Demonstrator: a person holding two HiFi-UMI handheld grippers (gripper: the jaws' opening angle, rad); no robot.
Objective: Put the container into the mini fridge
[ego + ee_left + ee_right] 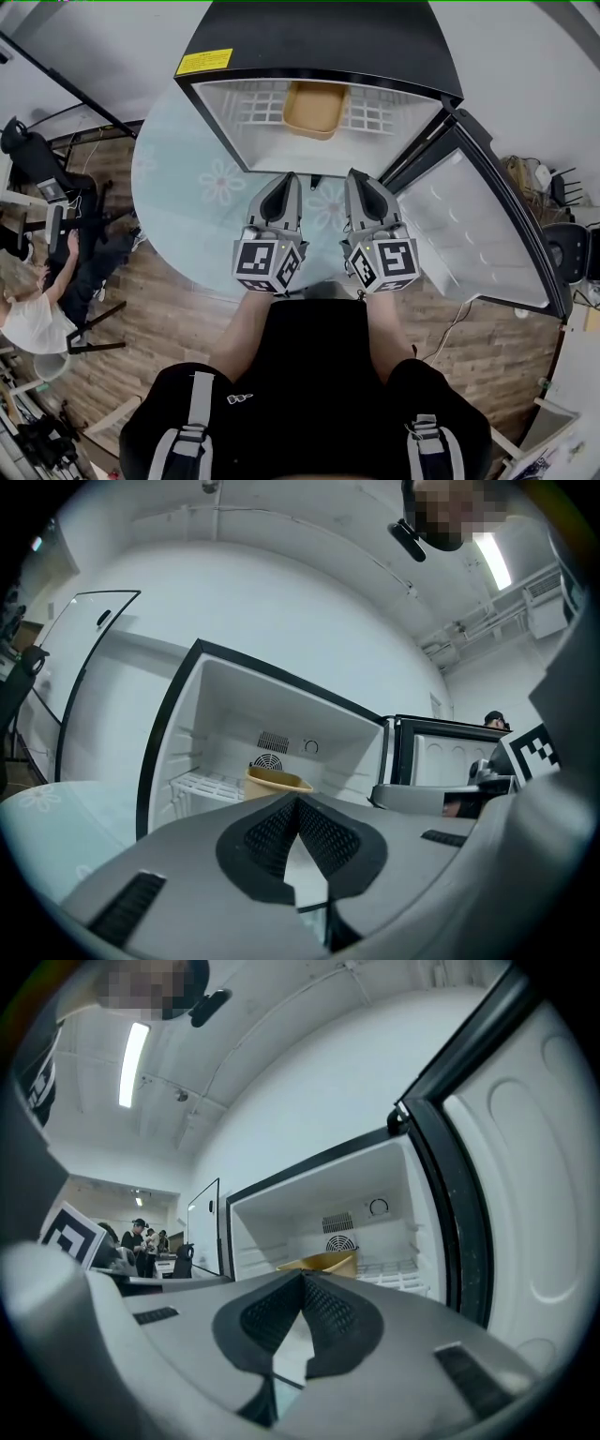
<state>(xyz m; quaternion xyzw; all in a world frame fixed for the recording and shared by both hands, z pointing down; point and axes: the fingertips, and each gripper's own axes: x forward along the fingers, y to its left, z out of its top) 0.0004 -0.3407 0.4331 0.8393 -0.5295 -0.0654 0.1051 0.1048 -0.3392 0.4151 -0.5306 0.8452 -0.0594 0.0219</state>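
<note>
Standing a little way off, I saw the person hold the left gripper [287,178] and the right gripper [357,174] side by side, near each other but not touching. Both pointed at the open mini fridge [319,42]. Each had its jaws closed tight, the dark ribbed pads meeting at the tip with nothing between them.

The container [310,109], a tan open-topped tub, sat ahead of the grippers and well beyond their tips, roughly in line with the gap between the two. It rested inside the fridge on the white wire shelf [246,101], and neither gripper touched it.

The fridge door [483,234] stood swung wide on the right gripper's outer side, its white inner lining turned toward the grippers. Under their tips lay a round pale-blue surface [183,197] printed with flowers, which ran up to the fridge front. Wooden floor [178,314] showed out to the left gripper's side and behind both.
</note>
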